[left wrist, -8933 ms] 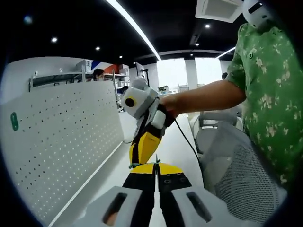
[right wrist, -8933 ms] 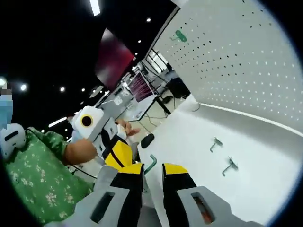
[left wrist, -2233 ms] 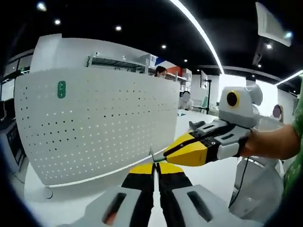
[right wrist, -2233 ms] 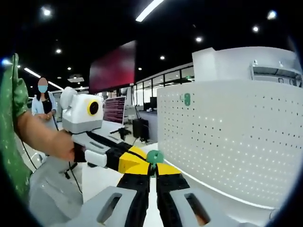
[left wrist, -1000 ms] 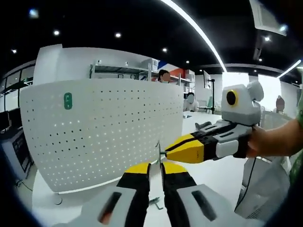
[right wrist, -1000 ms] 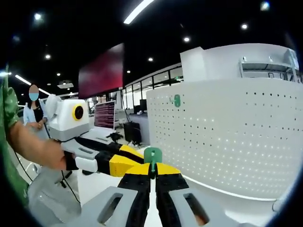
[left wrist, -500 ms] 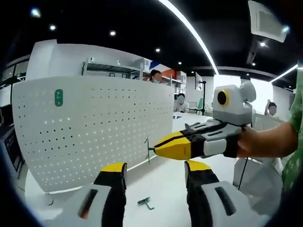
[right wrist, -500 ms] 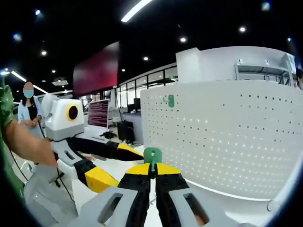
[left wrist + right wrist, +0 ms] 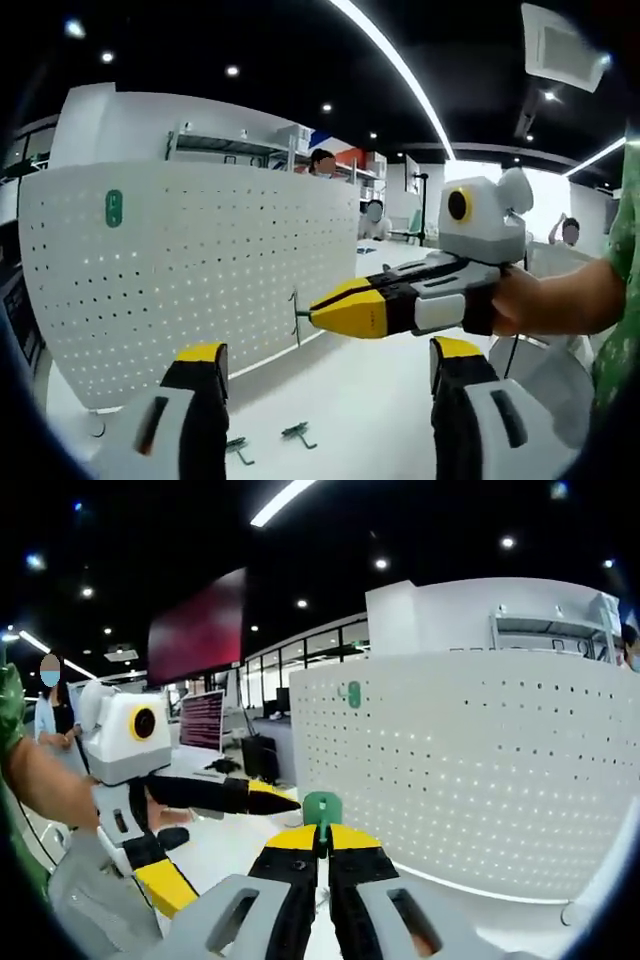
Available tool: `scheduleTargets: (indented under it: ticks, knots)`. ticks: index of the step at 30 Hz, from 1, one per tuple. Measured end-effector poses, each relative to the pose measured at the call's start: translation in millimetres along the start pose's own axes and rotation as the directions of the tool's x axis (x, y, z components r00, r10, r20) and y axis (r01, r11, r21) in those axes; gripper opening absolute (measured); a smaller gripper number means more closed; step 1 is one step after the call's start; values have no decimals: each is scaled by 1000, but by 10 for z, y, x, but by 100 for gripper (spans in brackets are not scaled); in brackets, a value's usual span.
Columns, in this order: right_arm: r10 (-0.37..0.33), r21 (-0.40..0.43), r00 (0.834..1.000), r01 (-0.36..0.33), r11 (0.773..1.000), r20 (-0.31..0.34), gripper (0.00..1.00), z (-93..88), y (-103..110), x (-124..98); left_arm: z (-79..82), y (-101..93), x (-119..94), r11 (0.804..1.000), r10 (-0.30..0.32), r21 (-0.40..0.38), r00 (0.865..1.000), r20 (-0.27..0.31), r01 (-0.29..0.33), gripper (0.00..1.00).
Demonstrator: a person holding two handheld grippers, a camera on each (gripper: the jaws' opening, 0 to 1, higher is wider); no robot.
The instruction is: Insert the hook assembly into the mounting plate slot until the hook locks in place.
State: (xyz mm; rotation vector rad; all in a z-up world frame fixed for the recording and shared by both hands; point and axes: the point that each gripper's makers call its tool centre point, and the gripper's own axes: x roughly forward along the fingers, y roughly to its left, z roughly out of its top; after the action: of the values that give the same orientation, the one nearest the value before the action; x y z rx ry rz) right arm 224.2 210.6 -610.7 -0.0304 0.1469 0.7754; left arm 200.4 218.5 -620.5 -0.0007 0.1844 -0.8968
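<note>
Right gripper (image 9: 322, 842) pinches the hook (image 9: 322, 808) near the pegboard (image 9: 480, 770). Left gripper (image 9: 325, 375) gapes wide, holding nothing. 2 hooks (image 9: 296, 433) lie on the table (image 9: 370, 420).

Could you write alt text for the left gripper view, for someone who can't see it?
A yellow-tipped right tool, held in a person's hand, pinches a small metal hook in front of a white pegboard. The left tool stands wide open at the bottom, and two more hooks lie on the white table below.
</note>
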Motion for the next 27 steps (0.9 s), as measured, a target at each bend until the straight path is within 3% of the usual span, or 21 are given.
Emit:
scheduleTargets:
  ticks: [9,13,27]
  knots:
    - [-15,3,1000,15,1000,6,1,46,-42,12,118,105,-78,999,39,18,999,32,-39,100]
    - [-18,1,1000,18,1000,11,1,90,-43,30,161,260,-145,994,104,40,994,29,-105,100]
    - [-20,-25,999,21,999,36,1,348,-23,153,410,657,-530,983,179,28,981,79,-182,100]
